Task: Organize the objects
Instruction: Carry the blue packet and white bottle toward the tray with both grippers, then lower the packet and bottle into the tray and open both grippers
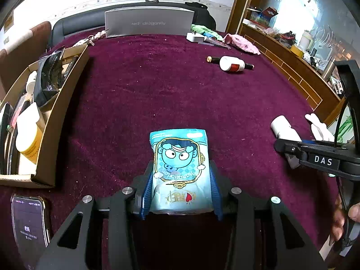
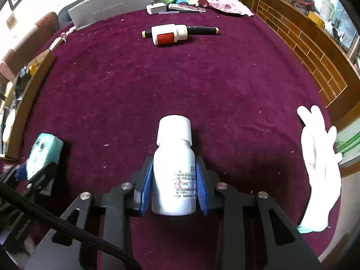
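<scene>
My left gripper [image 1: 181, 180] is shut on a light blue cartoon-printed packet [image 1: 180, 157] just above the purple cloth. In the right wrist view the same packet [image 2: 43, 151] and the left gripper [image 2: 36, 168] show at the lower left. My right gripper [image 2: 174, 180] is shut on a white pill bottle [image 2: 174, 164] with a printed label, cap pointing away. From the left wrist view the right gripper [image 1: 290, 148] appears at the right edge with the bottle's cap [image 1: 282, 127] sticking out. Farther off lies another white bottle [image 2: 168, 34] with a red label, against a black pen-like stick [image 2: 202, 30].
An open cardboard box [image 1: 56, 117] on the left holds a yellow jar, a black pouch and other items. A phone [image 1: 30, 220] lies at the near left. A grey box [image 1: 148, 21], a charger, cloths and a white glove [image 2: 319, 164] lie around the purple table [image 2: 157, 85]. Wooden shelving runs along the right.
</scene>
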The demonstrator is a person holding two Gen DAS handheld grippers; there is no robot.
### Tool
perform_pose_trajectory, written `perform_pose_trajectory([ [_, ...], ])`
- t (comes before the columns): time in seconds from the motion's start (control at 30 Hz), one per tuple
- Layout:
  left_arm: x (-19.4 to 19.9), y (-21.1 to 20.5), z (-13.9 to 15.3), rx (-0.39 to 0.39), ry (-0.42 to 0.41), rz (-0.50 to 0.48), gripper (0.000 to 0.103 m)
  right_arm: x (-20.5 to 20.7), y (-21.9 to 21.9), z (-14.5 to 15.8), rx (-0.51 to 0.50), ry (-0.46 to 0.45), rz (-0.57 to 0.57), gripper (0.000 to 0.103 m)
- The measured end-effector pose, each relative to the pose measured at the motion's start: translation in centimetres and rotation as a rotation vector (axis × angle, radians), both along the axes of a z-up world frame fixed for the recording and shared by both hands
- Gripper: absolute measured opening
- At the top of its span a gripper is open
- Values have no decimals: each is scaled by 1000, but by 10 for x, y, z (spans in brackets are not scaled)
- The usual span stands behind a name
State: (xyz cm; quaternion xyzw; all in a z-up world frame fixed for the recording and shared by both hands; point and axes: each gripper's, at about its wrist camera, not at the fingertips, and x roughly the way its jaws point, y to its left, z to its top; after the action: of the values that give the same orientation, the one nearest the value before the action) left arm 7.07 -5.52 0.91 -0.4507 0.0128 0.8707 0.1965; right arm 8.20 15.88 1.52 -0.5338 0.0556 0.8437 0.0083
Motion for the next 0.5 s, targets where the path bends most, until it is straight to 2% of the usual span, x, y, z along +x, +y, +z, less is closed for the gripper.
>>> perform_pose_trajectory([
  [0.27,12,-20,25,63,22,6,38,11,10,9,-236,9,-5,32],
  [0.37,17,-38,41,81,44,19,38,12,-2,21,-311,31,36,32],
  [0.5,16,-81,65,95,90,86,38,5,-32,45,-375,58,115,32],
])
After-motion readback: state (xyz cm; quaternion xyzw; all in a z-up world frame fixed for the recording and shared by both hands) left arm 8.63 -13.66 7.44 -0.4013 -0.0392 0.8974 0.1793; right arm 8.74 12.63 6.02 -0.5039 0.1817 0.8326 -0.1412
